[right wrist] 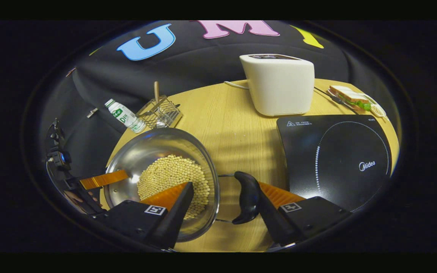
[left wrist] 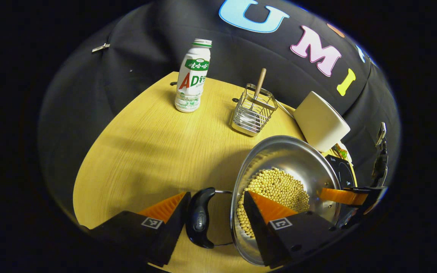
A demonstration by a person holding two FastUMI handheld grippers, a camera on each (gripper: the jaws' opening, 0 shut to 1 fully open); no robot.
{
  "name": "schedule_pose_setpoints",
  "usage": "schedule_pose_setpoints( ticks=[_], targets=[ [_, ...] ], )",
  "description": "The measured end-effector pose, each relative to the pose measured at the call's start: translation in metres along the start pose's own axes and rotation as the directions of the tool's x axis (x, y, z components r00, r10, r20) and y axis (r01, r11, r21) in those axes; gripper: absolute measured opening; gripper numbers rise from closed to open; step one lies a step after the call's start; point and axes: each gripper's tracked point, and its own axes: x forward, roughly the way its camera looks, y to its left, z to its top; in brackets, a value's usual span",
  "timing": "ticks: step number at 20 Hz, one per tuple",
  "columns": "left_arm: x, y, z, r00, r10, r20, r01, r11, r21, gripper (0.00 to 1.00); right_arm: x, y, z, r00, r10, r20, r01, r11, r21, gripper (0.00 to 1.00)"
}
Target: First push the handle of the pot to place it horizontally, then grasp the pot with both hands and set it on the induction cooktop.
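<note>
A steel pot (left wrist: 298, 159) holding yellow beans sits on the wooden table (left wrist: 146, 151), with a black handle on each side. My left gripper (left wrist: 216, 195) straddles one black handle (left wrist: 200, 218): the outer finger touches the handle and the inner finger is inside the pot against the wall. My right gripper (right wrist: 226, 189) straddles the opposite handle (right wrist: 247, 197). Its outer finger touches that handle, while its inner finger hangs over the beans with a small gap to the rim. The black induction cooktop (right wrist: 336, 159) lies just right of the pot (right wrist: 150, 151).
A white toaster (right wrist: 279, 83) stands behind the cooktop, with a sandwich on a plate (right wrist: 355, 96) to its right. A milk bottle (left wrist: 192, 79) and a wire holder with a wooden-handled utensil (left wrist: 252, 110) stand at the table's back edge.
</note>
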Motion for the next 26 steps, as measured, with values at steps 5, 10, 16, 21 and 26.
schedule_pose_setpoints(
  ticks=[5,10,16,21,26],
  targets=[
    [0.005,0.006,-0.006,1.000,0.013,-0.013,-0.012,1.000,0.006,0.67,0.004,-0.015,-0.001,0.999,-0.053,0.005,0.053,0.998,-0.030,0.74],
    [0.005,0.009,-0.010,0.999,0.041,-0.021,-0.040,0.998,0.048,0.63,0.011,-0.016,-0.014,0.998,-0.063,-0.026,0.061,0.996,-0.067,0.65],
    [0.007,0.009,-0.017,0.999,0.033,-0.022,-0.033,0.999,0.015,0.65,0.011,-0.015,-0.011,0.999,-0.047,-0.026,0.047,0.999,-0.025,0.59],
    [0.005,0.009,-0.016,0.999,0.040,-0.028,-0.040,0.999,-0.016,0.62,0.011,-0.015,-0.011,0.998,-0.051,-0.036,0.051,0.999,-0.018,0.55],
    [-0.006,0.011,-0.024,0.998,0.059,-0.039,-0.061,0.997,-0.052,0.59,0.003,-0.011,-0.010,0.998,-0.040,-0.040,0.038,0.998,-0.049,0.57]
  ],
)
